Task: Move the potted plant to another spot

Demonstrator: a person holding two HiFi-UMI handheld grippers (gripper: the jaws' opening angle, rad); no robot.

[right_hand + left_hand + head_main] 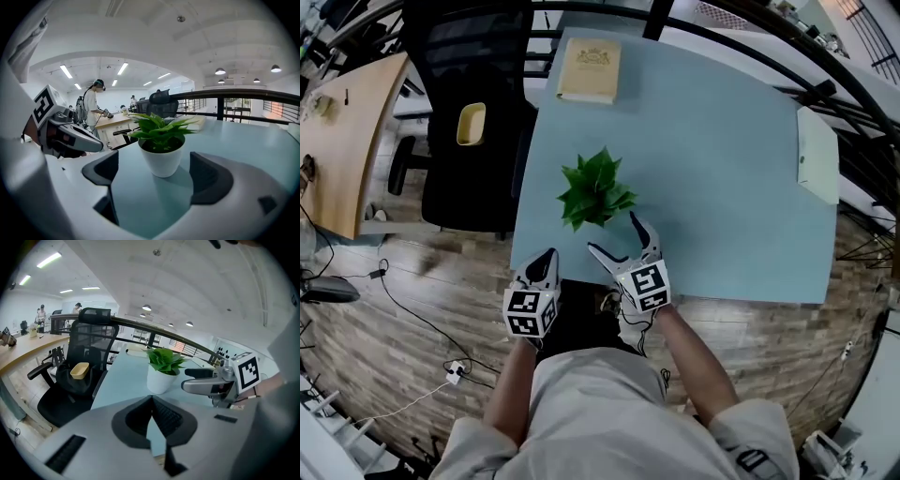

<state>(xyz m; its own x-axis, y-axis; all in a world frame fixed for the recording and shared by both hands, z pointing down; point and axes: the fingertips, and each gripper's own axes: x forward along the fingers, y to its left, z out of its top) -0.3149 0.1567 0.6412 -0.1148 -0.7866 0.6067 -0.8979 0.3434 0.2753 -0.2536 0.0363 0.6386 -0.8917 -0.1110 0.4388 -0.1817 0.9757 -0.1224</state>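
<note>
The potted plant (595,190) stands upright on the pale blue table (722,187), a little left of the middle of the head view and not far from the table's near edge. Its white pot is hidden under the leaves from above, but both gripper views show it standing straight with its axis vertical.

My right gripper (613,234) is the nearer of the two. In the head view it sits just below and slightly right of the plant, with one jaw tip close beside the lower right leaves. Its jaws are spread wide. In the right gripper view the pot stands in the centre of the frame, squarely in line with the gap and a little beyond the two dark pads, touching neither. So the plant lies straight ahead along the line this gripper points, and nothing is held.

My left gripper (549,258) hangs at the near edge of the table, below and left of the plant and further from it. Its own view shows the jaws closed together with nothing between them, the pot up ahead in the middle of the frame and the right gripper off at the right.

I judge the next move is a short push forward with the right gripper, so the pads come level with the pot's sides before closing.
</note>
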